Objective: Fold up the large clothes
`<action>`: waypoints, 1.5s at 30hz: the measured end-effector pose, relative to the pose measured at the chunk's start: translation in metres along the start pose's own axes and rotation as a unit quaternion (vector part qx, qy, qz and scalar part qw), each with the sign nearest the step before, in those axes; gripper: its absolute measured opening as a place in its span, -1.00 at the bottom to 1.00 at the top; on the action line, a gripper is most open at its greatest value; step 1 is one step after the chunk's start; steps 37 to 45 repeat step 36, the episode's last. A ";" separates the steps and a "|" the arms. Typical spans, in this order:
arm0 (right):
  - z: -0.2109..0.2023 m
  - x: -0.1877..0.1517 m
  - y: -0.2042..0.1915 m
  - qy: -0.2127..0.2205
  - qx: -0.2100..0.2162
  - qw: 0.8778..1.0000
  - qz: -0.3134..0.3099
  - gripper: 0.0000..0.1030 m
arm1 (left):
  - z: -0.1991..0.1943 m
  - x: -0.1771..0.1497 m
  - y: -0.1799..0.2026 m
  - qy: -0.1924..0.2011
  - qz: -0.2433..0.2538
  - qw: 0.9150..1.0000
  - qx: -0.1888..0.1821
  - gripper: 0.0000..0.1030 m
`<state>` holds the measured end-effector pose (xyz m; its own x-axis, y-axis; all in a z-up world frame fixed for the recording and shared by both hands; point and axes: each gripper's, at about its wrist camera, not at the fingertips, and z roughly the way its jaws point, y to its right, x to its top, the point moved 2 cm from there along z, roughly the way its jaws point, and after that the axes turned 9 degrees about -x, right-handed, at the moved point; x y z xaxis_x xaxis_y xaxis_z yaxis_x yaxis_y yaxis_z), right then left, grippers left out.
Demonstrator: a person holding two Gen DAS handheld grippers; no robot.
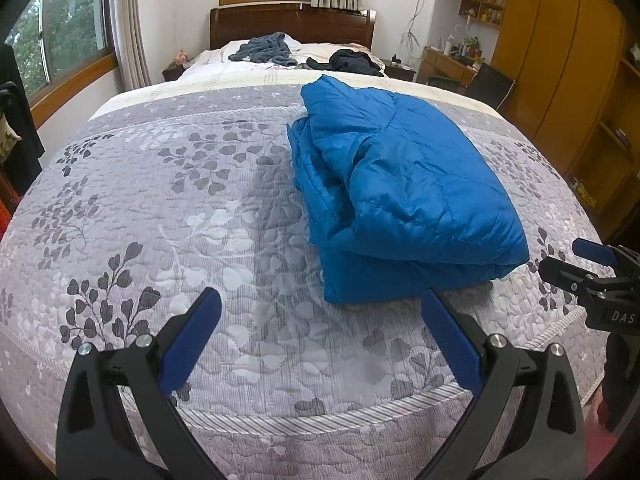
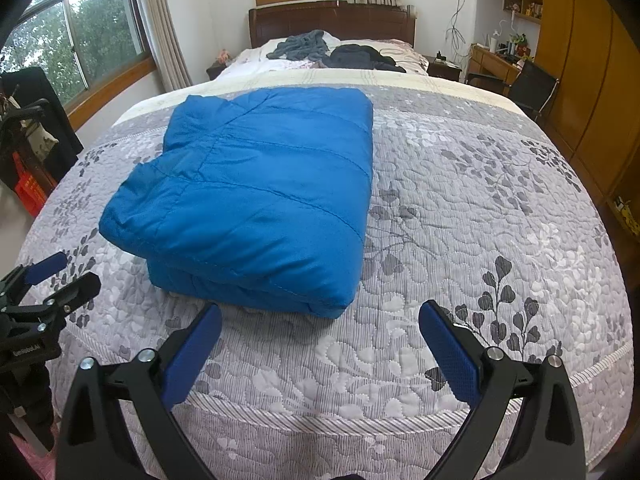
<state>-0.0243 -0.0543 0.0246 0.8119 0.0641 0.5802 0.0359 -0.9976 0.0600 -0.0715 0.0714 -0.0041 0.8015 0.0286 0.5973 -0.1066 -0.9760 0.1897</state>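
Left wrist view: left hand-held gripper (image 1: pixel 320 312) low over the foot of the bed (image 1: pixel 180 200), fingers spread wide, nothing between them; blue quilted jacket (image 1: pixel 400 184) folded into a thick bundle, lying on the grey leaf-patterned bedspread just beyond the right-hand finger (image 1: pixel 448 336); right hand-held gripper (image 1: pixel 576 264) at the far right edge, apart from the jacket. Right wrist view: left gripper at the left edge; folded jacket left of centre, its near corner close to the left-hand finger (image 2: pixel 196 344); right gripper's own fingers likewise spread and empty; dark clothes (image 2: pixel 360 56) heaped near the headboard (image 2: pixel 332 20), well apart.
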 end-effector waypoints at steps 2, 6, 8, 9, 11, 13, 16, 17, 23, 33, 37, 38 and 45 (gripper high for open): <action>0.000 0.000 0.000 0.000 0.000 1.000 0.000 0.92 | 0.001 0.000 0.000 -0.001 -0.001 1.000 -0.001 0.93; 0.000 0.000 0.000 0.000 0.001 1.000 -0.002 0.92 | 0.001 0.000 0.000 -0.002 -0.001 1.000 -0.002 0.93; 0.001 0.001 0.000 0.001 0.001 1.000 -0.002 0.92 | 0.001 0.000 0.000 -0.002 -0.001 1.000 -0.002 0.93; 0.001 0.001 0.000 0.000 0.001 1.000 -0.002 0.92 | 0.001 0.000 0.000 -0.002 -0.001 1.000 -0.001 0.93; 0.001 0.000 0.000 0.000 0.001 1.000 -0.002 0.92 | 0.001 0.000 0.000 -0.002 -0.001 1.000 -0.002 0.93; 0.001 0.000 0.000 0.000 0.001 1.000 -0.002 0.92 | 0.001 0.000 0.000 -0.003 -0.002 1.000 -0.002 0.93; 0.001 0.000 0.000 0.001 0.002 1.000 -0.001 0.92 | 0.002 0.000 -0.001 -0.003 -0.002 1.000 -0.003 0.93; 0.002 0.001 0.000 0.002 0.002 1.000 -0.001 0.92 | 0.002 0.000 -0.001 -0.003 -0.002 1.000 -0.002 0.93; 0.002 0.001 0.000 0.005 0.003 1.000 -0.001 0.92 | 0.002 0.000 -0.001 -0.005 -0.001 1.000 -0.004 0.93; 0.005 0.002 0.002 -0.002 0.002 1.000 0.001 0.92 | 0.002 0.000 -0.001 -0.005 -0.002 1.000 -0.005 0.93; 0.006 0.001 0.003 -0.005 0.002 1.000 0.002 0.92 | 0.002 0.000 -0.001 -0.004 -0.002 1.000 -0.005 0.93; 0.006 0.001 0.003 -0.005 0.002 1.000 0.002 0.92 | 0.002 0.000 -0.001 -0.004 -0.002 1.000 -0.005 0.93; 0.006 0.001 0.003 -0.005 0.002 1.000 0.002 0.92 | 0.002 0.000 -0.001 -0.004 -0.002 1.000 -0.005 0.93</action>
